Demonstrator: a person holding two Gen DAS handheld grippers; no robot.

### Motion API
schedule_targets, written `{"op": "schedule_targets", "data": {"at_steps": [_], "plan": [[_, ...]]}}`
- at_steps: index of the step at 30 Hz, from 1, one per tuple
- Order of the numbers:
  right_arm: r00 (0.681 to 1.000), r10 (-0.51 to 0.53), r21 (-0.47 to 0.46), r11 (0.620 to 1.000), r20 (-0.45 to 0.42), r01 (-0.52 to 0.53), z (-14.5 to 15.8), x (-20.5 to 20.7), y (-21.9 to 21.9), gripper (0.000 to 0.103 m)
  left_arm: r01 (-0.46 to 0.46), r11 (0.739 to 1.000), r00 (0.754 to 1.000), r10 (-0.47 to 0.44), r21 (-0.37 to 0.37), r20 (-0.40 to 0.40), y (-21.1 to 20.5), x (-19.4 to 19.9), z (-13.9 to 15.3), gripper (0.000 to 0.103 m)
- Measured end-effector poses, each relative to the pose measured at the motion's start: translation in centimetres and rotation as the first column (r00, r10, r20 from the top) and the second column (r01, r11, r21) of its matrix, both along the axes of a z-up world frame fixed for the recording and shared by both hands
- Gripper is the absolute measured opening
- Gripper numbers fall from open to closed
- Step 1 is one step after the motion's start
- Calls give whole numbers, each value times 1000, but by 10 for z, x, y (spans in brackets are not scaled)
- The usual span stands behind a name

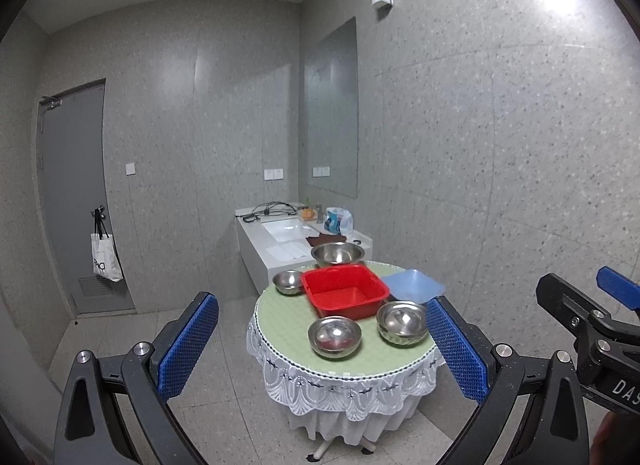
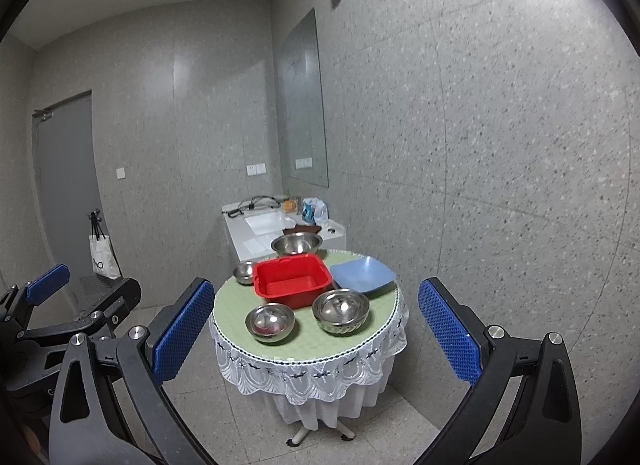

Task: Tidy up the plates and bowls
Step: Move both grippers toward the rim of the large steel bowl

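Four steel bowls, a red square basin (image 1: pixel 345 289) and a pale blue square dish (image 1: pixel 414 285) sit on a round table (image 1: pixel 288 329) with a green top and a white lace skirt. The basin holds the middle. The large steel bowl (image 1: pixel 337 253) is at the far edge, the small steel bowl (image 1: pixel 288 281) to the basin's left, the near steel bowl (image 1: pixel 334 336) in front, and the stacked steel bowls (image 1: pixel 402 322) at the near right, just before the blue dish. The left gripper (image 1: pixel 322 349) and the right gripper (image 2: pixel 316 331) both hang in the air well short of the table, jaws spread wide and holding nothing; the dishes appear between each pair of blue pads, untouched. A washbasin counter (image 1: pixel 280 249) stands behind the table.
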State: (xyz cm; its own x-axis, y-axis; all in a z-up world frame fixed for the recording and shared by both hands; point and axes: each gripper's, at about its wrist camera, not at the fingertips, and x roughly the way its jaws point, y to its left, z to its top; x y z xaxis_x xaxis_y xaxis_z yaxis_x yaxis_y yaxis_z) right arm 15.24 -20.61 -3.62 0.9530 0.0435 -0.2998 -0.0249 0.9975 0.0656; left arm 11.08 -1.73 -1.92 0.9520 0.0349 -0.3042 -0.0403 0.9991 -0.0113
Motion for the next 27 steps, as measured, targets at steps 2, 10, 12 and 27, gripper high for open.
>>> {"op": "schedule_targets", "data": {"at_steps": [2,10,12,27], "plan": [[1000,-8,1,1000,-3,8,-3,12,2,103,14,1000,1000,-14,-4,-4,6,18,-1,102],[996,-78,33,996,-31,79,-23,85,23,103,73,997,997,-73,11,-13,67,126,-5,102],[993,-108,43,993,-41,110,-26,107,31,103,97,995,995,-96,18,-32,83,161,-4,102],[973,-182,27,982,-141,187,-51,271,65,103,158,987,976,-161,-28,-148,168,391,-26,102]]}}
